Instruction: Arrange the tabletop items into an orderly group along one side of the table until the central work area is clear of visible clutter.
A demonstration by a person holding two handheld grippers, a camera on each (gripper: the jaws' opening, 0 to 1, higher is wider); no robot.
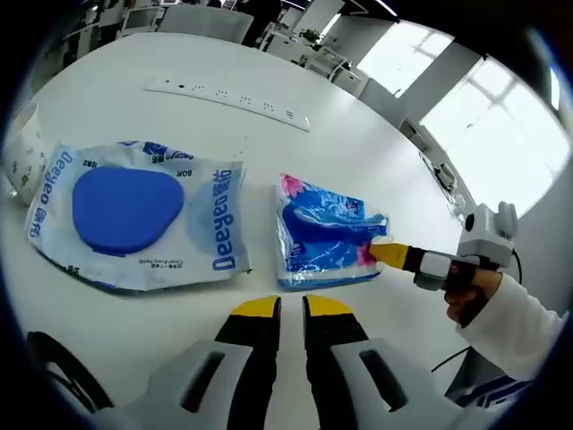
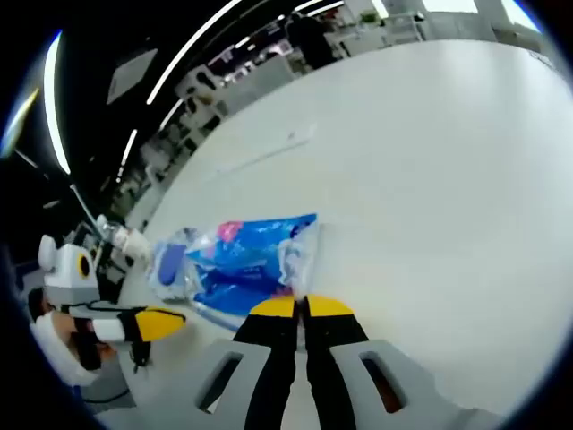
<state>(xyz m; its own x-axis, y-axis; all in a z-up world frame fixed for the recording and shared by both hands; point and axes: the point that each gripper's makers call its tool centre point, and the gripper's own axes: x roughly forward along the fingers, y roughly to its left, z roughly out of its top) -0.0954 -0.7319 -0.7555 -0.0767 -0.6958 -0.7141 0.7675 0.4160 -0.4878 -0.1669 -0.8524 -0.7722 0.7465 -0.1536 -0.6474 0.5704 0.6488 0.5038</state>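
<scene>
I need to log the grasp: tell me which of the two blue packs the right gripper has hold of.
The smaller floral tissue pack, pinched at its edge by the right gripper. The larger Deeyeo wipes pack lies untouched beside it.

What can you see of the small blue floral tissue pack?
The small tissue pack is soft, glossy plastic, blue with pink flowers, crinkled. It lies flat on the white table, apart from the bigger Deeyeo pack. The right gripper pinches its edge, jaws closed on the wrapper; the right gripper view shows the same grip.

The big white and blue pack (image 1: 134, 215) has "Deeyeo" on two edges, and small "SOR"
</scene>
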